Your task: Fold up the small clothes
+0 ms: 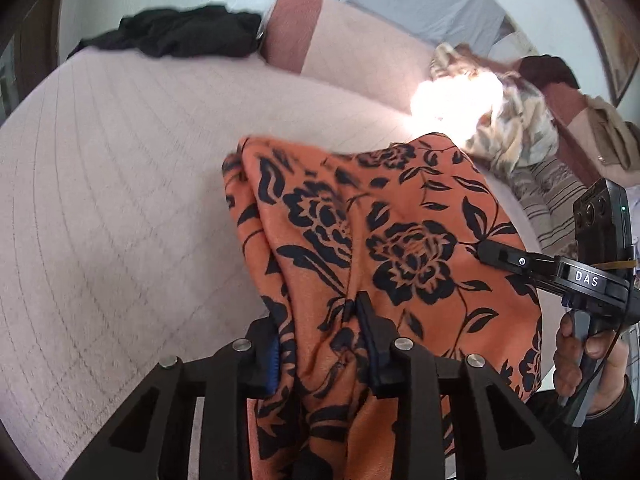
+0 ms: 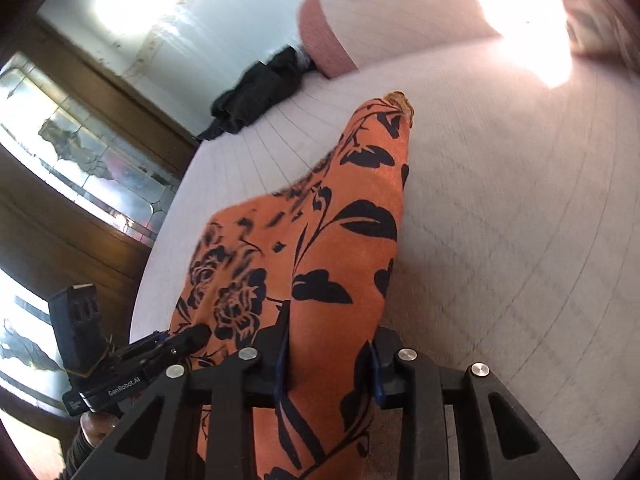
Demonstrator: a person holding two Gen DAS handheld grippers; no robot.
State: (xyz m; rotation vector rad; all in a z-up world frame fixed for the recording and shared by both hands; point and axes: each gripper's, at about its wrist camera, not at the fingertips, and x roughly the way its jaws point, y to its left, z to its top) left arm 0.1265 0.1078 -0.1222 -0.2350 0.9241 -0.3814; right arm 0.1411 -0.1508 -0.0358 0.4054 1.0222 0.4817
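An orange garment with a black flower print [image 1: 380, 216] hangs between both grippers above a pale quilted bed [image 1: 120, 184]. My left gripper [image 1: 320, 332] is shut on a bunched edge of it; the cloth spills over and below the fingers. The right gripper's finger [image 1: 496, 254] pinches the same cloth at the right of the left wrist view. In the right wrist view my right gripper [image 2: 330, 344] is shut on the orange garment [image 2: 344, 220], which stretches ahead to a pointed end. The left gripper [image 2: 180, 340] holds its left edge there.
A black garment [image 1: 180, 34] lies at the far side of the bed, also in the right wrist view [image 2: 260, 92]. A pink pillow [image 1: 292, 28] lies behind it. A pile of patterned clothes [image 1: 512, 136] lies at the right. A wooden glass-front cabinet [image 2: 80, 168] stands left of the bed.
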